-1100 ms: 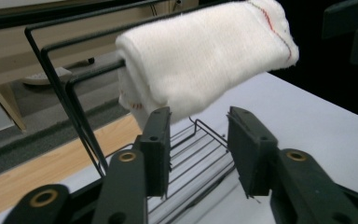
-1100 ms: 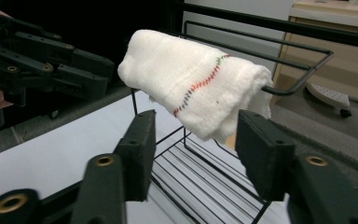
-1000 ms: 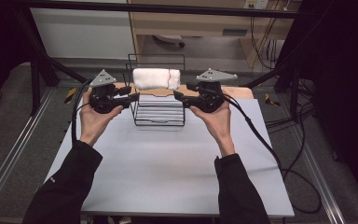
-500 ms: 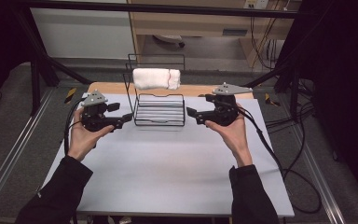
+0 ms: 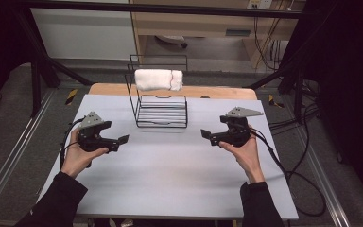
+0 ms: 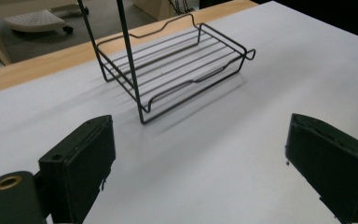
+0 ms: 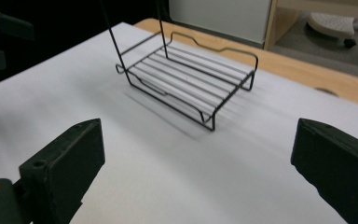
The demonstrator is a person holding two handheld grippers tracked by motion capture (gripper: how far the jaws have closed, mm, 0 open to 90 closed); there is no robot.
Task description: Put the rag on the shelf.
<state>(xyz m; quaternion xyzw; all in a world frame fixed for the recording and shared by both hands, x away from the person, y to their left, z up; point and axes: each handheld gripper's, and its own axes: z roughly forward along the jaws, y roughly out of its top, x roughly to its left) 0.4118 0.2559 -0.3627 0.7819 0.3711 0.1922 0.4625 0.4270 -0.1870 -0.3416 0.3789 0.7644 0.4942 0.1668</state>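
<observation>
both of your grippers stand released with nothing between the jaws, which have just been opening: the left gripper (image 5: 123, 140) sits low over the white table top (image 5: 170, 184) on one side of the black wire two-tier rack (image 5: 162, 111), the right gripper (image 5: 207, 135) on the other, each well apart from it. the rolled white towel (image 5: 159, 79) lies across the rack's upper tier, at the far middle of the table, and neither gripper touches it.

the step in hand looks like a withdrawal with the towel left on the rack. to do it well, hold the jaws wide, keep both tools level and clear of the thin uprights, and draw them back evenly so a trailing cable cannot catch the wire frame and tip the roll off its perch.

the high view gives you what the other two lack: the towel itself, resting squarely on the top tier, and both hands at once. the left gripper view shows the lower shelf (image 6: 177, 65) close up, bare, with a near upright rising past the top edge of the picture. the right gripper view shows the same shelf (image 7: 191, 79) from the opposite side, also bare, and the other gripper (image 7: 0, 35) dimly at the far left edge.
</observation>
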